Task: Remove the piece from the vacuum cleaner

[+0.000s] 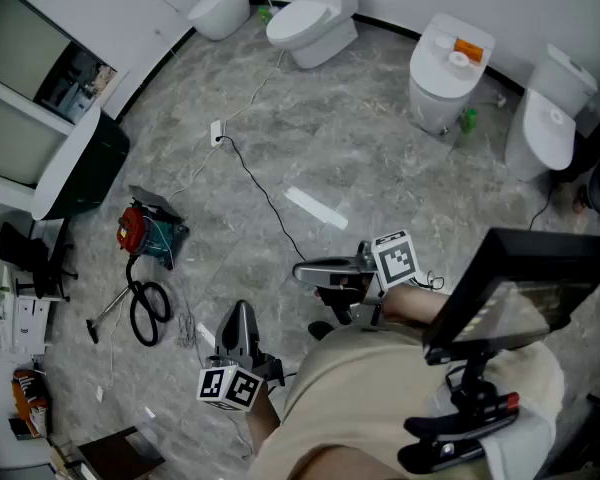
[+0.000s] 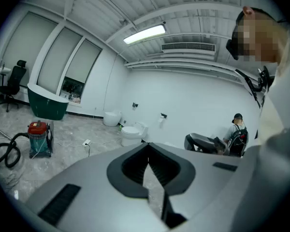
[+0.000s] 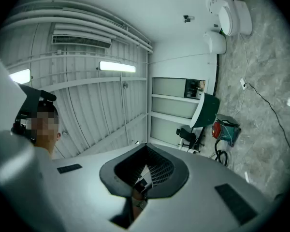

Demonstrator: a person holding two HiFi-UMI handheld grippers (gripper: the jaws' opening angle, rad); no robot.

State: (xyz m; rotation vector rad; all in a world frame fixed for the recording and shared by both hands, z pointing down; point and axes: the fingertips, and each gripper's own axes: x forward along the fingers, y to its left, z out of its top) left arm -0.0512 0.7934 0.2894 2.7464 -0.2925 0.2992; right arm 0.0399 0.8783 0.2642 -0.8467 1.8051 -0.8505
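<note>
The vacuum cleaner (image 1: 143, 231), a red drum in a teal frame, stands on the grey floor at the left, and its black hose (image 1: 148, 311) coils in front of it. It also shows small in the left gripper view (image 2: 38, 137) and the right gripper view (image 3: 225, 131). My left gripper (image 1: 239, 311) hangs low near my body and points up the picture, about a step from the hose. Its jaws are shut and empty. My right gripper (image 1: 300, 271) points left at mid-frame, also shut on nothing. Neither gripper touches the vacuum cleaner.
A white power strip (image 1: 217, 132) with a black cable (image 1: 270, 203) lies on the floor. Several toilets (image 1: 310, 18) line the far wall. At the left are a dark green bathtub (image 1: 80, 168) and an office chair (image 1: 25, 253). A black stand (image 1: 525, 293) is at my right. Another person (image 2: 238, 132) sits far back.
</note>
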